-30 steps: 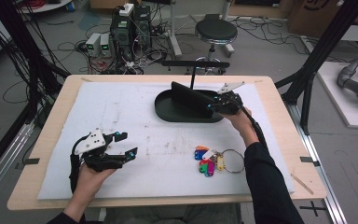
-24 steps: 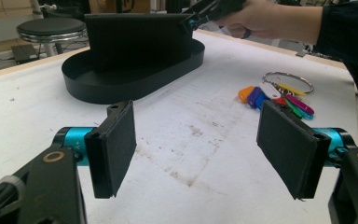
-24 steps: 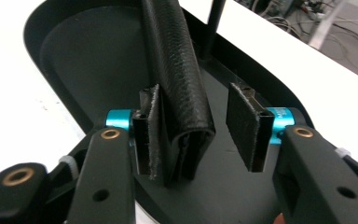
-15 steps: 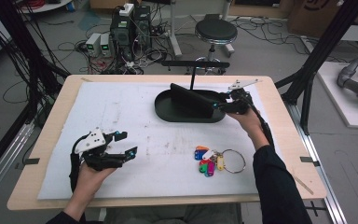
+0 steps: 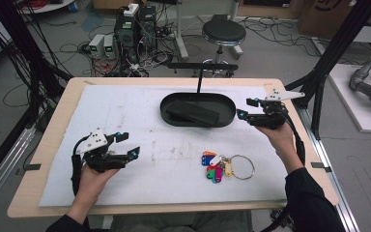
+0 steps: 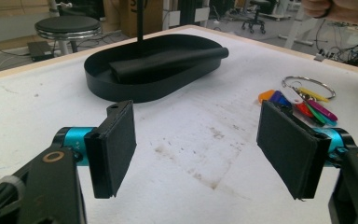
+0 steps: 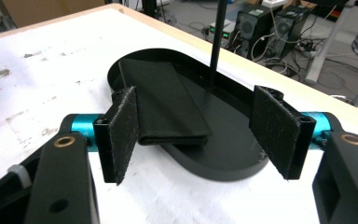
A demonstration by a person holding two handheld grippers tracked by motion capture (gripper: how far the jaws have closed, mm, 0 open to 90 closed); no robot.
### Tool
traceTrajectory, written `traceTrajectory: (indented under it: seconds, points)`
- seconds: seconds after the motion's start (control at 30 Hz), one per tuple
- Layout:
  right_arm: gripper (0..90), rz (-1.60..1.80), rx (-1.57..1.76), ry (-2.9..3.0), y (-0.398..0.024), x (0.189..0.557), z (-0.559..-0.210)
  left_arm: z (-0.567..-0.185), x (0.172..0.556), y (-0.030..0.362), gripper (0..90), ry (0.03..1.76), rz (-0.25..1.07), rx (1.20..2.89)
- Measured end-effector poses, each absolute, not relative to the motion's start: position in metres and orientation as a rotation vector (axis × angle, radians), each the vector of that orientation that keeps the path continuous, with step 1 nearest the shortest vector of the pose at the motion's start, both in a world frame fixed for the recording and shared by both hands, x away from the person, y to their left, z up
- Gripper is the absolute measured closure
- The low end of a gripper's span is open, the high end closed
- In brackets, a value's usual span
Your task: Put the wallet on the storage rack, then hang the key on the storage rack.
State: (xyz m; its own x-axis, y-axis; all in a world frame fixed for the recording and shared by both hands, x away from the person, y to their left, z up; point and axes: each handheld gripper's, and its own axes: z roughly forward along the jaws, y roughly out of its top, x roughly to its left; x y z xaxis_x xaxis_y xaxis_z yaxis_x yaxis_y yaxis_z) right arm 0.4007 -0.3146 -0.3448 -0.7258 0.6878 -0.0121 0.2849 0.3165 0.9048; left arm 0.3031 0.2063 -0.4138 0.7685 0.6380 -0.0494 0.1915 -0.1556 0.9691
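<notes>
Both grippers stood open and empty; the black folded piece lay in the oval tray.

The left gripper (image 5: 123,146) hovered over the white mat (image 5: 125,116) with its jaws spread wide and nothing between them, the tray well ahead of its fingertips and the bunch of coloured key tags on a ring (image 5: 222,166) off to the side of its right pad (image 6: 286,147). The black oval tray (image 5: 171,116) held a flat, matte black folded piece (image 5: 193,113), oblong with squared ends, lying aslant on the tray floor beside a thin upright rod (image 5: 199,82). The right gripper (image 5: 249,108), just beside the tray's end, had just been opening its jaws, nothing between them; the folded piece lay just beyond its fingertips.
</notes>
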Motion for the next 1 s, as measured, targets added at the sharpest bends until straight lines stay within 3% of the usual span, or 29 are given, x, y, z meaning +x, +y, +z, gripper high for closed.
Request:
traceTrajectory:
  seconds: [1.0]
  points:
    - [29.6,1.360,1.077,2.072,-0.369,0.316,-0.397,-0.415,0.320,0.199,28.1,0.716,0.495,1.715]
